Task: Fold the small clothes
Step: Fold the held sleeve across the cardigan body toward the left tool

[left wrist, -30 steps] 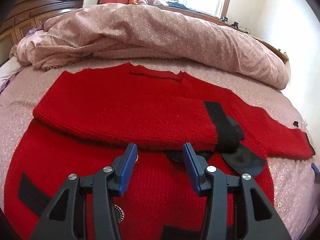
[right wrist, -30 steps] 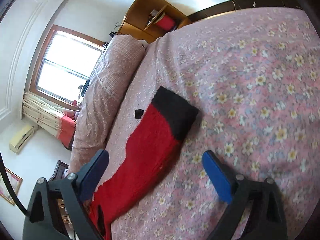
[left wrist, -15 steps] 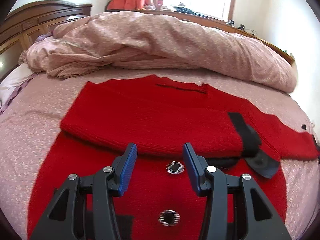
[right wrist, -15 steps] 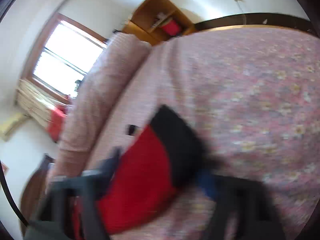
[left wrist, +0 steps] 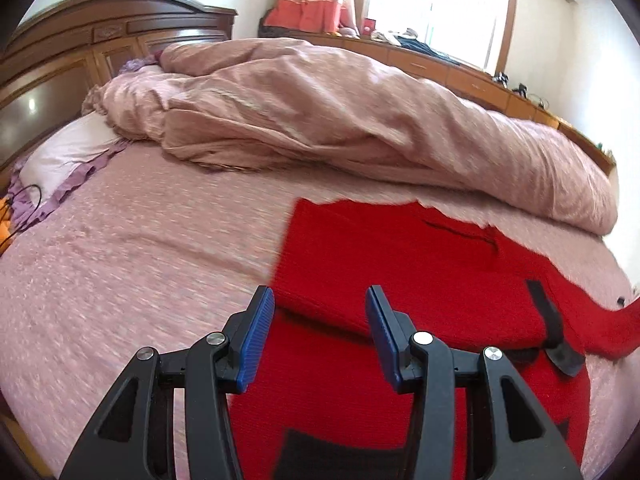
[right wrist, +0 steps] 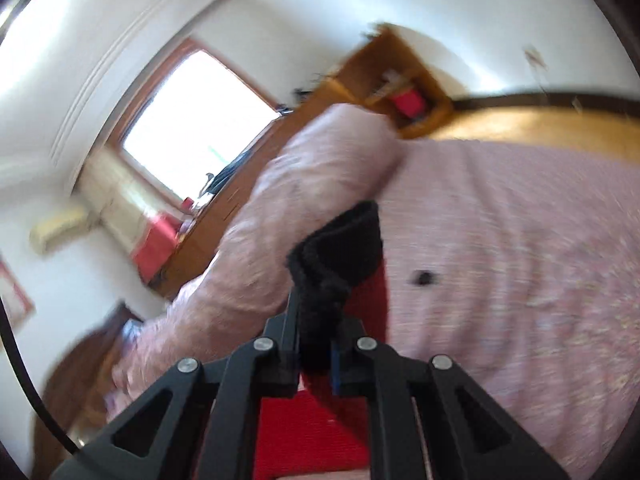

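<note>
A small red knit sweater [left wrist: 400, 280] with black trim lies flat on the pink floral bedsheet [left wrist: 120, 264]. One sleeve is folded across its chest, ending in a black cuff [left wrist: 548, 316]. My left gripper [left wrist: 318, 334] hovers over the sweater's left edge, open, with nothing between its blue pads. In the right wrist view, my right gripper [right wrist: 316, 344] is shut on the black cuff [right wrist: 340, 248] of the other sleeve, lifted off the bed with the red sleeve [right wrist: 312, 424] hanging below it.
A rumpled pink duvet [left wrist: 360, 120] is heaped along the far side of the bed. A dark wooden headboard [left wrist: 80, 52] and a pillow [left wrist: 68, 152] are at the left. A low wooden cabinet [left wrist: 460, 72] runs under the window. A small black scrap [right wrist: 422, 278] lies on the sheet.
My right gripper closed on the black sleeve cuff and lifted it off the bed. My left gripper drew back and to the left, from the sweater's middle to its left edge.
</note>
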A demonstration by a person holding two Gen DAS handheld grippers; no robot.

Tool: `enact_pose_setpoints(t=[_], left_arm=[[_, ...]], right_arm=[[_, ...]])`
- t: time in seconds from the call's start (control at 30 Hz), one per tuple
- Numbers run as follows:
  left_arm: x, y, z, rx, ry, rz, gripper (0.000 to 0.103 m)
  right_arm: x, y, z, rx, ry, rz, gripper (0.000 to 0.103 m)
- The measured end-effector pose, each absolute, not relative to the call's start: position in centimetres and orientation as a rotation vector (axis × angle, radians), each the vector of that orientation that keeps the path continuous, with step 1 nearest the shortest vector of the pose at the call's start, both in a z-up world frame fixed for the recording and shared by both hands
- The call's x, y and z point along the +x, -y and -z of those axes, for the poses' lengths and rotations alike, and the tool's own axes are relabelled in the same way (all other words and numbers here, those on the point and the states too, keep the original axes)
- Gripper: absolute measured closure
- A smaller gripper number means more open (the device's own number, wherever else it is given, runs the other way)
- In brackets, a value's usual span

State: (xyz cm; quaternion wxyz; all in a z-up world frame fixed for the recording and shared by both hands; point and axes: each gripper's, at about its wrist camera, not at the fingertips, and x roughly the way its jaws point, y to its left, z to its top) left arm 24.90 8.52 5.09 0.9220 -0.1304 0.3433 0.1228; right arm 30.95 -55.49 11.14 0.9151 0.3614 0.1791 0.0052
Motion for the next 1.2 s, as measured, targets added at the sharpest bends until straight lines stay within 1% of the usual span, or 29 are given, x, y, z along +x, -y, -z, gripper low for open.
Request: enact_pose_setpoints(t=[0.1, 0.17, 0.27, 0.43, 0.5, 0.53, 0.6, 0.7, 0.73, 0.8, 0.87, 1.0, 1.1, 1.2], left_arm=[[25.4, -12.1, -4.5, -0.320, -0.806, -0.153, 0.062], [25.0, -13.4, -4.6, -0.310, -0.781, -0.140, 0.062], [24.5, -15.0, -4.2, -0.219, -0.711, -0.213, 0.062], [24.9, -16.6, -2.1, -0.217, -0.754, -0.198, 0.062], [25.3, -17.4, -1.4, -0.247, -0.840, -0.180, 0.062], [25.3, -17.6, -1.3, -0.264, -0.848, -0.160, 0.062], [24.4, -18.3, -0.7, -0.293, -0.809, -0.144, 0.062], [24.2, -19.0, 0.7, -0.303, -0.833, -0.201, 0.062], [24.3, -19.2, 1.0, -0.306, -0.842, -0.194, 0.062], [24.4, -19.7, 1.4, -0.304, -0.859, -0.210, 0.062], [24.4, -20.3, 1.4, -0.309, -0.854, -0.228, 0.062], [24.4, -21.2, 0.7, -0.386, -0.835, -0.225, 0.062], [24.5, -21.3, 0.1, -0.399, -0.816, -0.211, 0.062], [24.4, -20.9, -0.5, -0.361, -0.798, -0.220, 0.062]], right_arm=[[32.7, 48.5, -14.3, 0.654, -0.392, -0.067, 0.093], [33.7, 43.2, -16.2, 0.618, -0.393, -0.139, 0.093], [33.7, 35.0, -18.5, 0.516, -0.394, -0.230, 0.093], [35.7, 23.0, -19.3, 0.456, -0.438, -0.333, 0.093], [36.5, 17.8, -17.6, 0.429, -0.445, -0.388, 0.093], [36.7, 15.6, -16.1, 0.426, -0.453, -0.397, 0.093], [38.2, 10.8, -11.0, 0.430, -0.555, -0.430, 0.093], [39.8, 4.5, -2.4, 0.261, -0.767, -0.415, 0.093], [40.0, 3.6, -0.5, 0.231, -0.806, -0.431, 0.093], [39.3, 3.3, 2.0, 0.218, -0.823, -0.437, 0.093], [38.6, 3.3, 1.9, 0.220, -0.791, -0.454, 0.093], [38.0, 2.9, -0.5, 0.189, -0.710, -0.484, 0.092], [39.1, 1.2, -0.9, 0.120, -0.730, -0.488, 0.092], [38.5, 0.4, -0.2, 0.072, -0.756, -0.484, 0.092]])
